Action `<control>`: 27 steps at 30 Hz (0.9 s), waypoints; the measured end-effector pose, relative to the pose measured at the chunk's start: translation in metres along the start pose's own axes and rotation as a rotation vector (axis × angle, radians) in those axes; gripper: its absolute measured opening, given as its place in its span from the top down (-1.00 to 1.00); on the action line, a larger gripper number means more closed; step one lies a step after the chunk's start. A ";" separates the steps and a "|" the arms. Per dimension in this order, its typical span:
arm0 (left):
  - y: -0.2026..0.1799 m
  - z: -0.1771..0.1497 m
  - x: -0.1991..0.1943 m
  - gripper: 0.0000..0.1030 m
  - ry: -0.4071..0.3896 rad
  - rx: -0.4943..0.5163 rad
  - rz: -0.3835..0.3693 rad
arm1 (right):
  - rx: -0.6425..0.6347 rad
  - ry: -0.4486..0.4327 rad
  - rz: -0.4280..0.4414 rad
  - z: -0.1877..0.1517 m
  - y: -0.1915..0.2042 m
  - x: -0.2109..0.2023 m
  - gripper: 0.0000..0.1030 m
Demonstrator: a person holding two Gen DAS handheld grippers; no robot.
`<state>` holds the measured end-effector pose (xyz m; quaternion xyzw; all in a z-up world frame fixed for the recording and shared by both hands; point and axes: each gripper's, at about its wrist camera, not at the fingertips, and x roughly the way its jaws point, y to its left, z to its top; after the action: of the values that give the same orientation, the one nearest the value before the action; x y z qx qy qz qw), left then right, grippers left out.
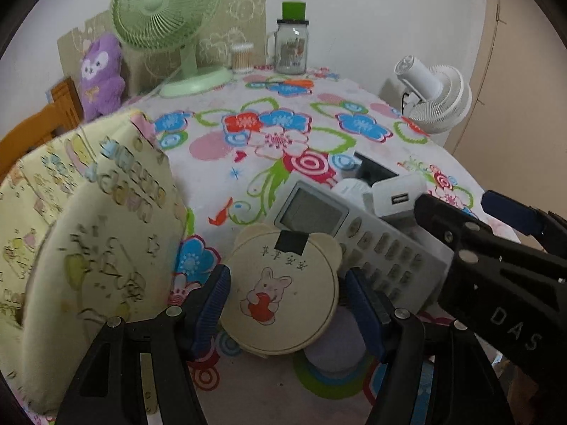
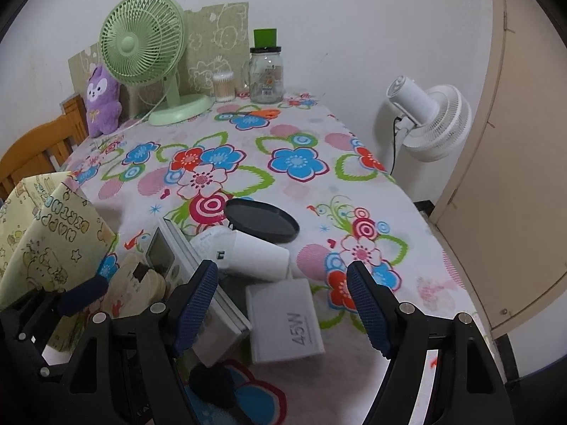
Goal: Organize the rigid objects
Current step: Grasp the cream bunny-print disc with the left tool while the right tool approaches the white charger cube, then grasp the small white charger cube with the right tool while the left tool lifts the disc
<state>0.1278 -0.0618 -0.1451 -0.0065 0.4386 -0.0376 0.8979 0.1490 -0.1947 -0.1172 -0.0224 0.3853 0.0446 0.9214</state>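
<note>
Nearest in the left wrist view, the left tool (image 1: 281, 304) is spread around the round bear-eared mirror (image 1: 280, 294) — its blue pads stand just beside the rim on either side, and whether they press on it cannot be told. The straddle suggests the mirror is meant to be lifted first, since it lies on top of the pile, overlapping the remote control (image 1: 358, 237).

In the right wrist view, the right tool (image 2: 283, 304) is spread wide with nothing pinched; it is held above the white 45W charger box (image 2: 285, 322), probably lined up for a separate pick. Just beyond, a white adapter (image 2: 255, 255) is seen leaning between the remote and a black round lid (image 2: 262, 219).

A patterned storage bag (image 1: 88, 233) stands open at the left of the desk (image 2: 283, 134) — likely kept near so that the rigid things can be dropped in.

Farther back, against the wall, a green fan (image 2: 145, 53), a purple plush (image 2: 102, 101) and a glass jar (image 2: 265, 74) are set, well apart from the pile.
</note>
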 end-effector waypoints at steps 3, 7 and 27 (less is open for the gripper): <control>0.000 0.000 0.002 -0.42 -0.007 0.006 -0.001 | -0.013 0.018 0.004 0.003 0.006 0.010 -0.52; 0.005 0.001 0.007 -0.68 0.000 -0.009 0.002 | -0.020 0.026 -0.007 0.006 0.011 0.020 -0.52; 0.000 -0.004 0.014 -0.61 0.011 0.026 0.013 | 0.053 0.074 0.057 0.011 0.010 0.048 -0.23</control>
<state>0.1333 -0.0623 -0.1584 0.0081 0.4431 -0.0376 0.8956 0.1891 -0.1803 -0.1433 0.0113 0.4204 0.0598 0.9053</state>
